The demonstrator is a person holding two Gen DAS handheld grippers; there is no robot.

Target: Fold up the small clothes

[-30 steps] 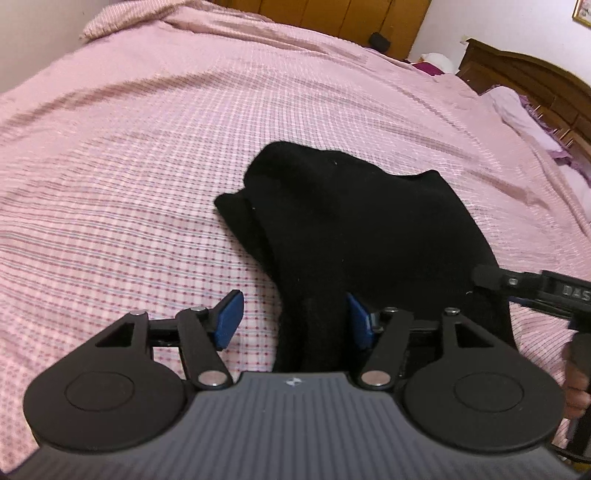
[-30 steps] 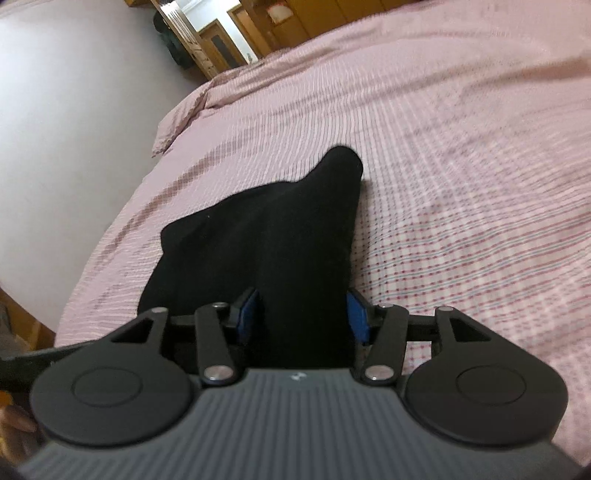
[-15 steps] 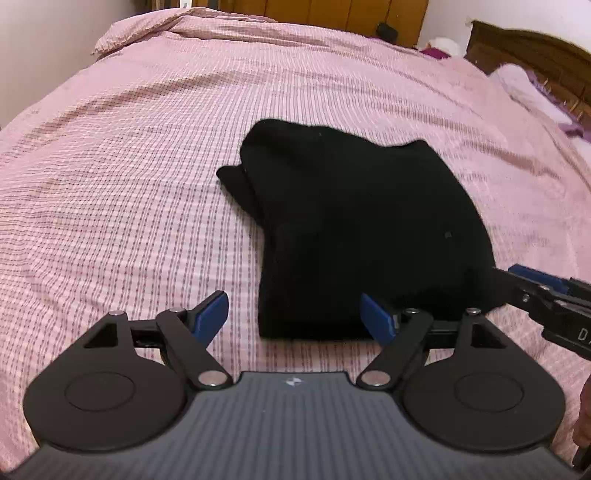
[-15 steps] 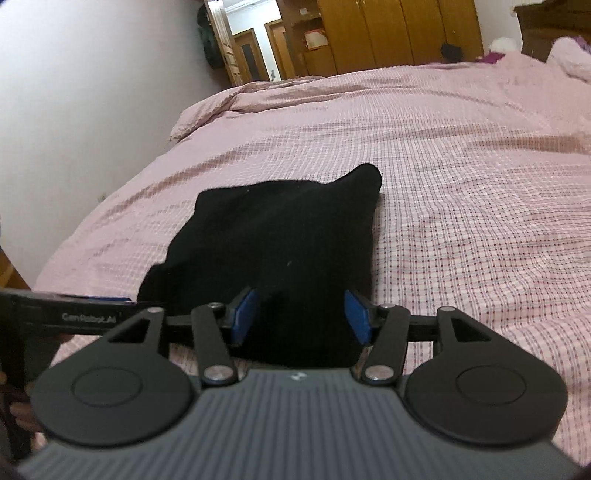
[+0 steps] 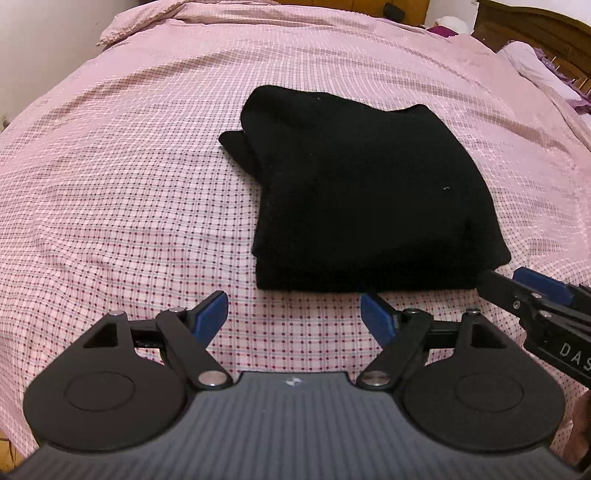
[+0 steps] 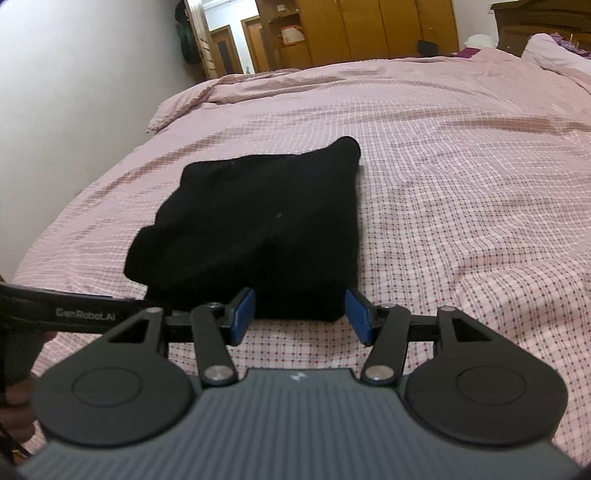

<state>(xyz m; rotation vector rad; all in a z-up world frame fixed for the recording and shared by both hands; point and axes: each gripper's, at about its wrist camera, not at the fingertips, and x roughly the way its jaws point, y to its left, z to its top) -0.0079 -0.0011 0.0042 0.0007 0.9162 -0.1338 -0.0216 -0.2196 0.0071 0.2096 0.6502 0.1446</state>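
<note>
1. Just ahead of both sets of jaws, the folded black knit garment [image 5: 362, 192] lies flat on the pink checked bedspread [image 5: 122, 192].
2. Left gripper [image 5: 293, 314]: released, holding nothing.
3. Right gripper [image 6: 299, 315]: released (blue pads flank the garment's near edge).

black garment [image 5: 362, 192] on pink checked bedspread [image 5: 129, 184]; blue pads [image 6: 243, 314]; yellowish-brown wardrobe [image 6: 369, 33].

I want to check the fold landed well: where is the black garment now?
The black garment lies folded on the pink checked bedspread, just ahead of both open tongs, left and right, neither holding it.
</note>
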